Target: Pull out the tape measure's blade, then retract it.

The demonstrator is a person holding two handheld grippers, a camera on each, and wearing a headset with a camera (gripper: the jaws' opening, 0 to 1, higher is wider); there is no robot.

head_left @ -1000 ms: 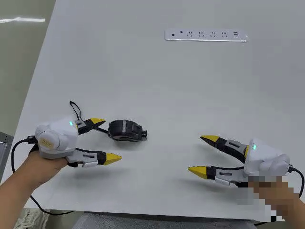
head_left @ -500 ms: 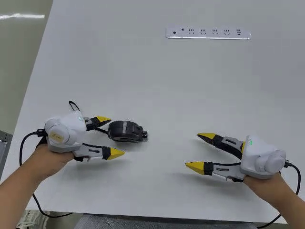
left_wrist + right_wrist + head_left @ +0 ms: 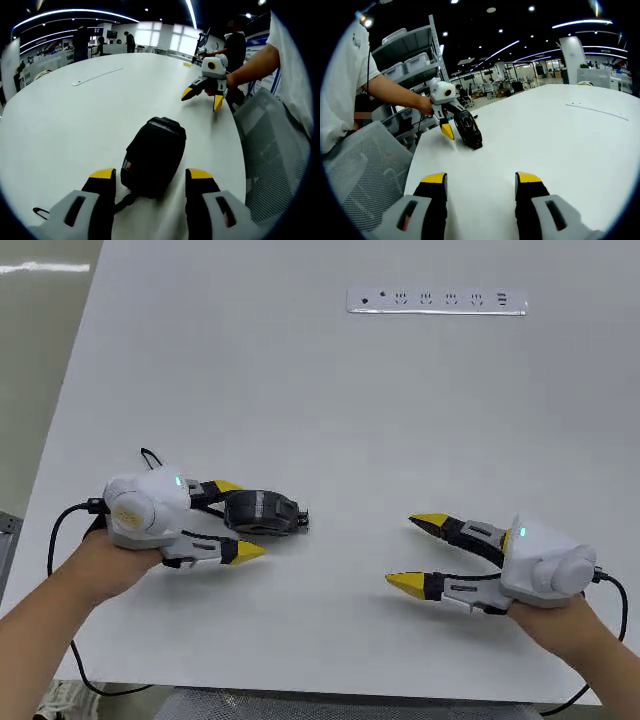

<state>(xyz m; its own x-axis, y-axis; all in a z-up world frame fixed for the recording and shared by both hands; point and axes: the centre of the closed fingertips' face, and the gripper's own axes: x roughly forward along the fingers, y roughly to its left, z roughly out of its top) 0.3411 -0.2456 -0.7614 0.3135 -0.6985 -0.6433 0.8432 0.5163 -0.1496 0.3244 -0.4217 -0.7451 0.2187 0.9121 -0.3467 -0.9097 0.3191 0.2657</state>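
Between left gripper (image 3: pixel 151 174) jaws, tape measure (image 3: pixel 154 152)

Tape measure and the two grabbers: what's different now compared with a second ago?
The left gripper slid forward; its open jaws now flank the tape measure, not closed on it. The tape measure lies where it was, blade in. The right gripper stays open, apart from it.

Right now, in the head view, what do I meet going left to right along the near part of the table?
left hand → tape measure → right gripper → right hand
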